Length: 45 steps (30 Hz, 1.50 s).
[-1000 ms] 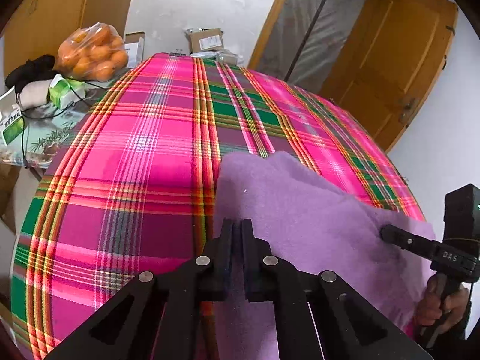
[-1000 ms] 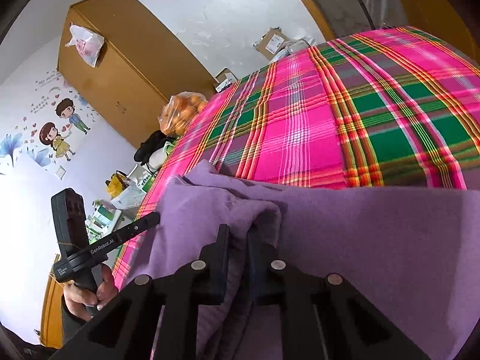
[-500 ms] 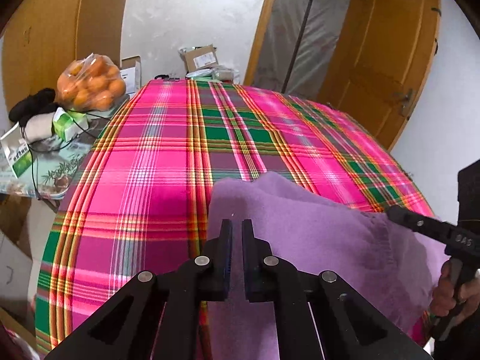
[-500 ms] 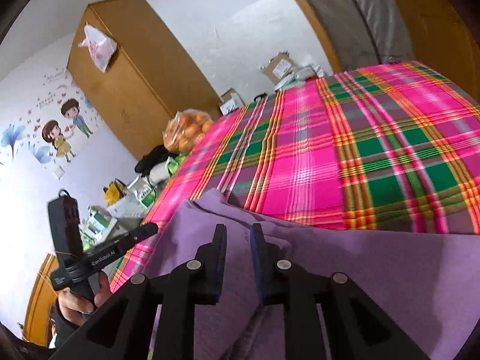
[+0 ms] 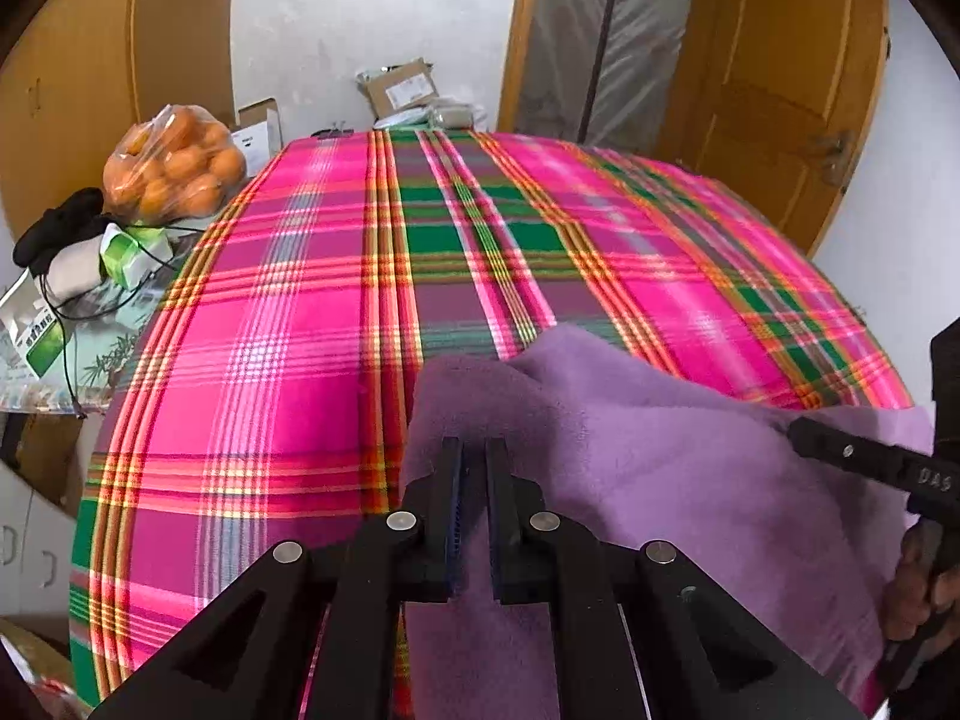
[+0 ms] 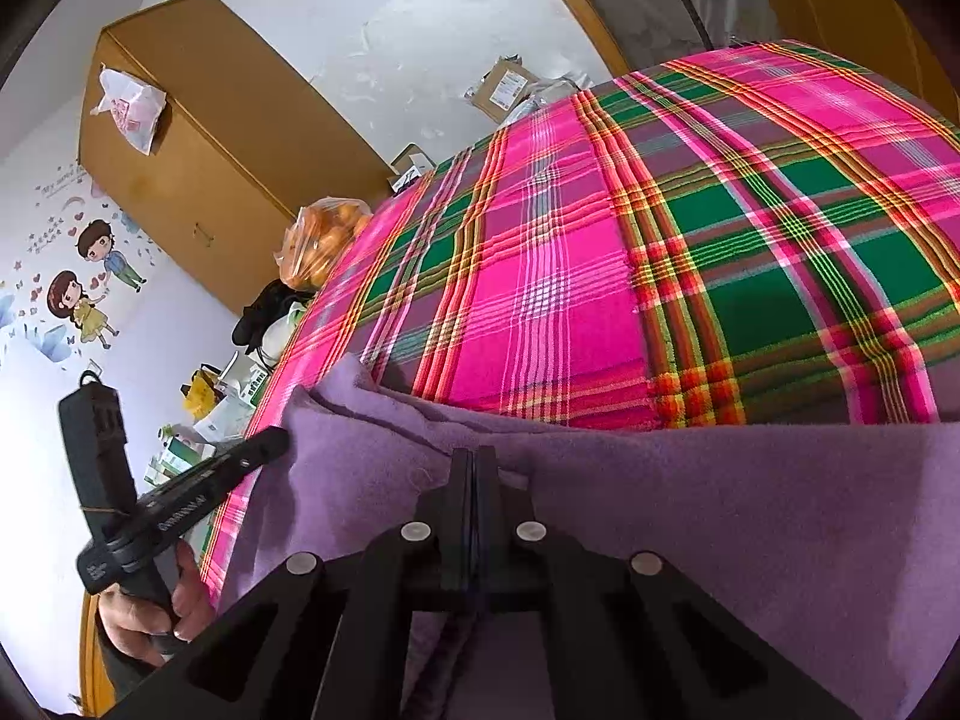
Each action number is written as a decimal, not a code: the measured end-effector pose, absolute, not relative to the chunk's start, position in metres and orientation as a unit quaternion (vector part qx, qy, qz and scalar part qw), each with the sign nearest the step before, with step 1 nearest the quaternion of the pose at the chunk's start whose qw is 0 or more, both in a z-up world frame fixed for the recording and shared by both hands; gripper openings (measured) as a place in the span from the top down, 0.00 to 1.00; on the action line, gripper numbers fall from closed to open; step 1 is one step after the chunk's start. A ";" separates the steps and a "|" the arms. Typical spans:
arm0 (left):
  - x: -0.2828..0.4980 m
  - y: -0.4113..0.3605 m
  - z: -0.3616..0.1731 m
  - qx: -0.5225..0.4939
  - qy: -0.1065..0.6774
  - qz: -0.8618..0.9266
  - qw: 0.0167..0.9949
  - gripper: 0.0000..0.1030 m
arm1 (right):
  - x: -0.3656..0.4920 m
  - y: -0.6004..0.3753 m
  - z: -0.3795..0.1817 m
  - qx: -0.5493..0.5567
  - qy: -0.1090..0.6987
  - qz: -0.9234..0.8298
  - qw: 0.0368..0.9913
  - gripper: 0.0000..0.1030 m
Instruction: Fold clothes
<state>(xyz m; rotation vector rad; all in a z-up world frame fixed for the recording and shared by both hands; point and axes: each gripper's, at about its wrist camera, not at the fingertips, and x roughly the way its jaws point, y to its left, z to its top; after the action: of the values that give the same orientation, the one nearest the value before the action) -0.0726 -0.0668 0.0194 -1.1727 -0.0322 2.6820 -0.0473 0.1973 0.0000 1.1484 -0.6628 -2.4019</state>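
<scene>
Both claws (left (image 5: 474,456), right (image 6: 474,462)) pinch the purple cloth (image 5: 690,468).

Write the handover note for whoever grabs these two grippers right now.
Left gripper: fingers nearly closed with a narrow gap, purple cloth lying between them; whether it is truly pinched, cannot tell.
Right gripper: shut on the cloth's edge.
Cloth: bunched at the near edge of the plaid bed cover, one layer already lapped over another.
Done: both corners taken up.
Left: probably lay it flat, finish the fold, smooth it.
</scene>
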 end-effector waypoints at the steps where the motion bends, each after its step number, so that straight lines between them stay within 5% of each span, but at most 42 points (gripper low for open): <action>1: -0.073 -0.066 0.018 -0.400 -0.008 0.911 0.106 0.93 | -0.048 0.197 0.000 0.411 -0.238 -0.858 0.198 1.00; 10: -0.064 -0.062 0.021 -0.396 0.010 0.913 0.092 0.92 | -0.038 0.195 0.006 0.407 -0.217 -0.866 0.191 0.99; 28: 0.062 -0.068 0.004 -0.360 -0.008 0.923 0.135 0.92 | 0.079 0.144 0.021 0.345 -0.036 -0.899 0.269 0.93; 45: 0.085 -0.043 0.017 -0.348 0.026 0.924 0.157 0.91 | 0.096 0.133 0.025 0.338 -0.007 -0.904 0.262 0.90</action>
<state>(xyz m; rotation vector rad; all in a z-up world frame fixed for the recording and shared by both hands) 0.0846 -0.0432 0.0167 -0.9950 0.0743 2.6446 0.0957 0.1334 0.0254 0.9142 -0.0184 -2.4466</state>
